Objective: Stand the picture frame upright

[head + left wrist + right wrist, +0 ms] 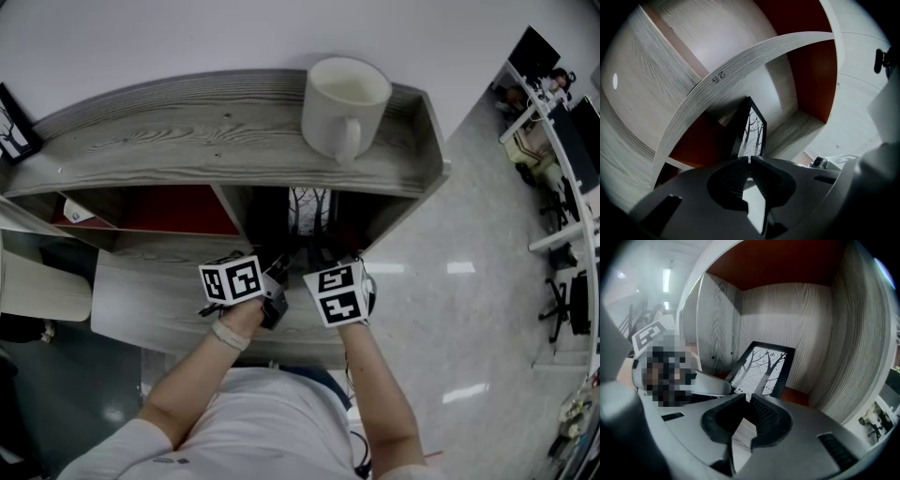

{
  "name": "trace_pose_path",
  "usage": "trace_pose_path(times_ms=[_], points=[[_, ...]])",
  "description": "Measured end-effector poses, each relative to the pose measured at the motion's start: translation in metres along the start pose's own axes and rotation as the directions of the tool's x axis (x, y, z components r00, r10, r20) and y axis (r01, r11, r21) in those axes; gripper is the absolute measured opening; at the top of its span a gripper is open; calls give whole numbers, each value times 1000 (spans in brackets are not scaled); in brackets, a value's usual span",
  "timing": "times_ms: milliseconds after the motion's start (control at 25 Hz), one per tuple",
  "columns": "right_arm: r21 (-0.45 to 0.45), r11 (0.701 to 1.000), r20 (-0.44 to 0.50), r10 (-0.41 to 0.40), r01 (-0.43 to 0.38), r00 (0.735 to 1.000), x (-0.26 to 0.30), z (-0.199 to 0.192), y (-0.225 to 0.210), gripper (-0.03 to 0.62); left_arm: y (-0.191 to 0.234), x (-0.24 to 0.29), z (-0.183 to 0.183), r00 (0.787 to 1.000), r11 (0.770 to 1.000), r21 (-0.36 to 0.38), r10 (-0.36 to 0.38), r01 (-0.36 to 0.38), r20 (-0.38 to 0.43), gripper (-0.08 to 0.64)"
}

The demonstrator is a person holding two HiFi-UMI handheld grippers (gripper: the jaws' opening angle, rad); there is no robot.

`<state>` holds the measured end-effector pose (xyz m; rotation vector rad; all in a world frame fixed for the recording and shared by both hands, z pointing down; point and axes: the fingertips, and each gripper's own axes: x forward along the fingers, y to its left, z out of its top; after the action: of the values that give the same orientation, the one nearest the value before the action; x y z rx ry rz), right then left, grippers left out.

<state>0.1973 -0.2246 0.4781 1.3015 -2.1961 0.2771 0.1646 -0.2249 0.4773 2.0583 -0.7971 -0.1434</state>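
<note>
a grey wood-grain shelf unit [178,131] stands against a white wall, with a white mug [342,101] on its top board near the right end. a small black-framed print [13,122] is cut off at the far left of that board. below the top board the unit is split into compartments with a red-brown back panel [173,208].

the picture frame [309,208] is in the right-hand compartment. it is black-edged, with a bare-tree print. in the right gripper view the picture frame [764,365] stands on its lower edge and tilts back toward the rear wall, near the compartment's left divider. in the left gripper view it shows almost edge-on [752,133].

both grippers are held side by side at the mouth of that compartment, pointing in at the frame. the left gripper [749,160] has its jaws pressed nearly together, with only a sliver between the tips and nothing seen pinched. the right gripper [749,396] is in the same state. the frame's bottom edge is hidden behind each pair of tips, so i cannot tell whether either gripper touches it.

in the head view the left gripper [281,268] and right gripper [315,257] sit just apart, above the person's forearms and white shirt.
</note>
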Motion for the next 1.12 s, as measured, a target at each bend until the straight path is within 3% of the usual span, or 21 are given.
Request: trace_pose_path(times_ms=[480, 880, 1120], points=[[-218, 974, -153, 24, -58, 988, 11, -8, 9, 44, 4, 4, 0, 1000, 1000, -17, -4, 4, 2, 28], [-217, 975, -160, 5, -40, 987, 19, -2, 9, 44, 15, -13, -13, 1000, 999, -52, 9, -10, -20, 28], [-207, 978, -166, -10, -25, 986, 29, 3, 4, 44, 14, -52, -25, 1000, 999, 42, 15, -14, -25, 28]])
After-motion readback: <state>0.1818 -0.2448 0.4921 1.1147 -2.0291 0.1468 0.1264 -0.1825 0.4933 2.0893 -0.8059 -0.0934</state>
